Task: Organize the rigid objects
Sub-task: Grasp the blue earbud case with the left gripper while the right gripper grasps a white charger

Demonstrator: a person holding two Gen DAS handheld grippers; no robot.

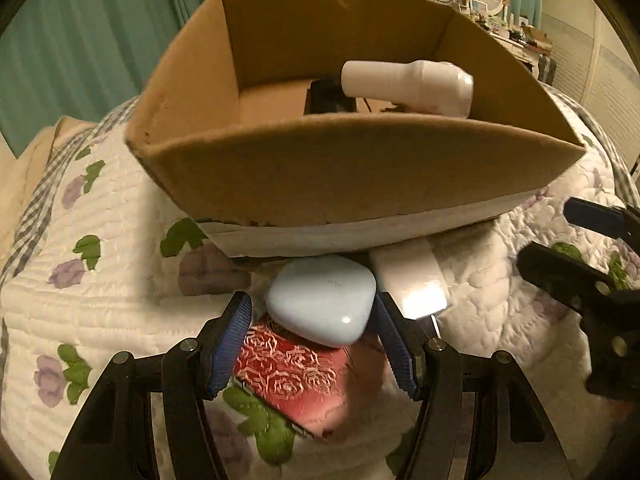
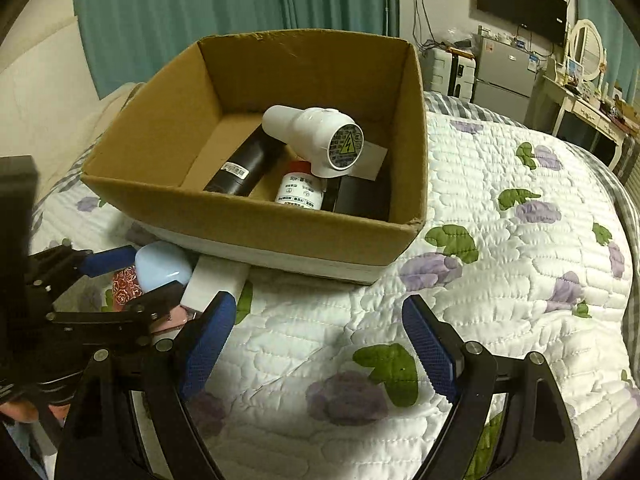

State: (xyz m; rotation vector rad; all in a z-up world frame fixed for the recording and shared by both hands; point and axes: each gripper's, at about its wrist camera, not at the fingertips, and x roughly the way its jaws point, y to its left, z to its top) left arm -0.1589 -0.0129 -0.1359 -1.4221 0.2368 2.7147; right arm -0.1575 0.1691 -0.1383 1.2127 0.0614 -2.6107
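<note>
Cardboard box [image 2: 224, 216] on bed: white cylinder [image 2: 316, 136], yellow lightning-bolt warning label (text unreadable), at 12 o'clock. Left tool [image 1: 314, 316] spread around pale-blue case [image 1: 322, 304], contact unclear. Right tool [image 2: 320, 340] wide open, holding nothing.

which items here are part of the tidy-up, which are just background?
Job:
cardboard box
light blue case, between the left tool's fingers
red patterned box
white block
already boxed: white device, black cylinder, small bottle

Background:
quilt
curtains
TV
mirror
</note>
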